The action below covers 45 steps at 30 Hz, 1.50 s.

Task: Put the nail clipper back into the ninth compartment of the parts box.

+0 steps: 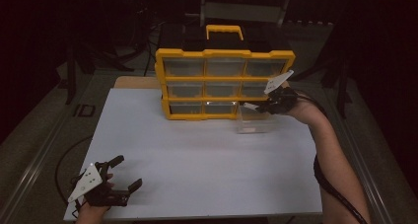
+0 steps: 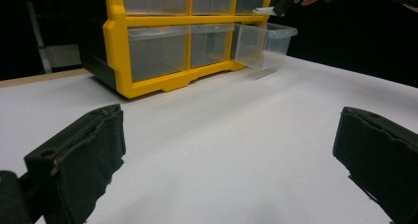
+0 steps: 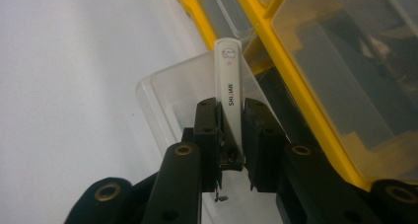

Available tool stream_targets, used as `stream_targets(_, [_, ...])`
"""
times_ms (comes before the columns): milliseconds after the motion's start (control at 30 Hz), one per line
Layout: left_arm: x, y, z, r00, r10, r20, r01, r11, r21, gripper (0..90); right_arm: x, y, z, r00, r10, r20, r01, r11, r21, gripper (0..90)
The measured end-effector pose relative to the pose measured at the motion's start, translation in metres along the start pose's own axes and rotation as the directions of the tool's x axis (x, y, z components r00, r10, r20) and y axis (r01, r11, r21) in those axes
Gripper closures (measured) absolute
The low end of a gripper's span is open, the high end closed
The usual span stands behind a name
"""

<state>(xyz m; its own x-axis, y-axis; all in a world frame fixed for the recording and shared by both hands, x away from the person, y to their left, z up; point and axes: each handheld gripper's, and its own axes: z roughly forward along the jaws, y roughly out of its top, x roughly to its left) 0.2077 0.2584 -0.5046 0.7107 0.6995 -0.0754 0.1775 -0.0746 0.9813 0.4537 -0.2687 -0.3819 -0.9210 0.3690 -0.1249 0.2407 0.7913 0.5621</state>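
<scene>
A yellow organiser (image 1: 224, 79) with clear drawers stands upright at the back of the white table (image 1: 197, 155). Its bottom right drawer (image 1: 256, 123) is pulled out. My right gripper (image 1: 256, 105) hovers just above that drawer, shut on a slim white stick (image 3: 228, 76) with printed letters. The stick points down over the open drawer (image 3: 167, 95). My left gripper (image 1: 129, 171) rests near the table's front left corner. Its jaws stand wide open around bare table (image 2: 231, 155), facing the organiser (image 2: 116, 46) and the pulled-out drawer (image 2: 261, 44).
The organiser's yellow carry handle (image 1: 224, 31) sticks up at its top. Wooden board (image 1: 133, 82) shows behind the white sheet at the back left. Dark floor and stand legs (image 1: 74, 81) surround the table. A cable (image 1: 340, 194) trails along the right forearm.
</scene>
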Motion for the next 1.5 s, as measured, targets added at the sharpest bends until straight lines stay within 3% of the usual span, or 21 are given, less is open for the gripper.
stream_targets(433, [0.000,0.000,0.000,1.0000,-0.001,0.000,0.001,1.0000,0.003,0.0,-0.006,-0.003,0.016,0.9996,-0.013,-0.026,0.014,0.999,0.050,76.9])
stream_targets(533, [0.000,0.000,0.000,1.0000,-0.001,0.002,0.001,1.0000,0.002,0.1,-0.005,-0.002,0.015,0.9992,0.029,-0.028,-0.028,0.999,0.041,62.9])
stream_targets(633, [0.000,-0.001,0.000,1.0000,-0.001,0.002,0.001,1.0000,0.005,0.0,-0.001,0.002,0.007,0.9978,0.063,-0.024,-0.062,0.998,0.003,42.1])
stream_targets(833, [0.000,0.000,0.001,1.0000,0.000,0.003,0.000,1.0000,0.006,0.1,0.009,0.009,0.002,0.9958,0.082,-0.043,-0.082,0.997,-0.008,21.4])
stream_targets(1100, [0.000,0.000,0.000,1.0000,0.000,0.001,0.000,1.0000,0.006,0.1,0.019,0.016,0.001,0.9907,0.133,-0.029,-0.134,0.990,-0.039,9.7])
stream_targets(1267, [0.000,0.000,0.000,1.0000,-0.001,-0.001,0.001,1.0000,0.004,0.1,0.022,0.017,-0.004,0.9834,0.181,-0.018,-0.181,0.978,-0.098,8.4])
stream_targets(1500, [0.000,0.000,0.000,1.0000,-0.001,-0.002,0.001,1.0000,0.004,0.0,0.029,0.013,-0.008,0.9710,0.236,0.036,-0.229,0.963,-0.140,8.5])
